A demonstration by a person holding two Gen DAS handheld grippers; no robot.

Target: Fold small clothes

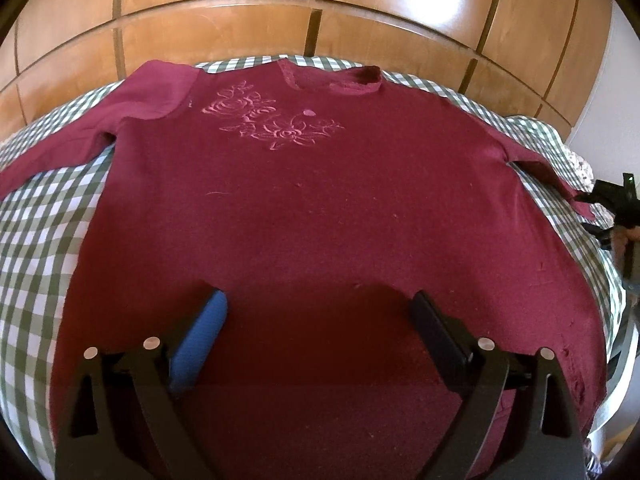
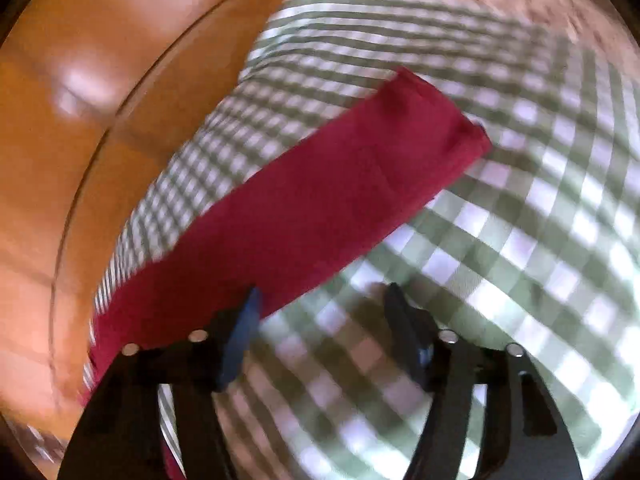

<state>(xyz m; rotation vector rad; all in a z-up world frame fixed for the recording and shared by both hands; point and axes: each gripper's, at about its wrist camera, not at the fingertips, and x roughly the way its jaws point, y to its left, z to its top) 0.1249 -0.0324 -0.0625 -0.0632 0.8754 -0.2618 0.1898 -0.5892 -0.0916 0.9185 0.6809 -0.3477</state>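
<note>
My left fingers (image 1: 318, 300) stand wide apart over the lower body of the shirt (image 1: 300, 200), nothing between them, and I cannot tell whether the tips touch the cloth. The shirt lies flat, front up, on the checked cover (image 1: 36, 216) of what I take to be a bed, its neck at the far edge and its floral print (image 1: 276, 120) just short of that.

My right fingers (image 2: 320, 300) are also apart and empty. They sit over bare checked cover (image 2: 520, 240), with the right sleeve (image 2: 320, 196) just to their left; the blue finger (image 2: 244, 332) overlaps the sleeve's near edge in the picture. The sleeve runs long from there away to the upper right, ending in its cuff (image 2: 472, 136). In my judgement the right hand is the one to take this sleeve and fold it in toward the shirt, and it should take it across that long axis.

The right view is blurred, so contact between blue finger and sleeve is unclear. The shirt's hem is cut off below the left fingers, and the right gripper (image 1: 612, 208) is only a dark shape at the left view's edge.
</note>
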